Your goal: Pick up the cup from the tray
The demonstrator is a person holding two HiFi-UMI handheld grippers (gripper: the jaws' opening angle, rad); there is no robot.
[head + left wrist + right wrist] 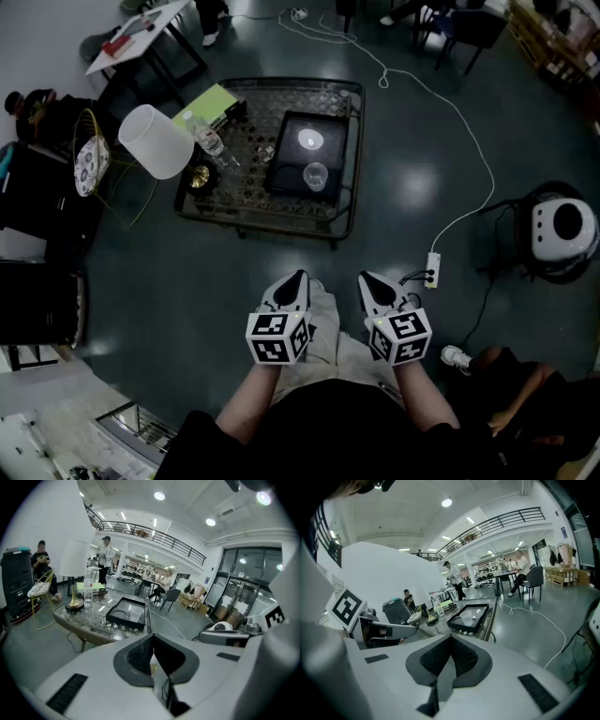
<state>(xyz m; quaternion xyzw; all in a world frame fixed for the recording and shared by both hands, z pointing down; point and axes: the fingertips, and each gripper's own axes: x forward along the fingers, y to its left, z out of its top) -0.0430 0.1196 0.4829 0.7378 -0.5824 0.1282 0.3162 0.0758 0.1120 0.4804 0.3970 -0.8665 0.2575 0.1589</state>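
Observation:
A clear plastic cup (316,176) stands upright in a black tray (292,159) on the glass-topped table (343,202). The cup (466,617) also shows far off in the right gripper view, and the tray (117,617) in the left gripper view. Both grippers are held close to the person's body, well short of the table. My left gripper (299,277) is shut with nothing between its tips. My right gripper (366,279) is shut too, empty.
On the table stand a lamp with a white shade (156,141), a water bottle (205,137) and a green book (206,104). A white cable (458,141) runs over the floor to a power strip (432,270). A round white device (561,230) sits at the right.

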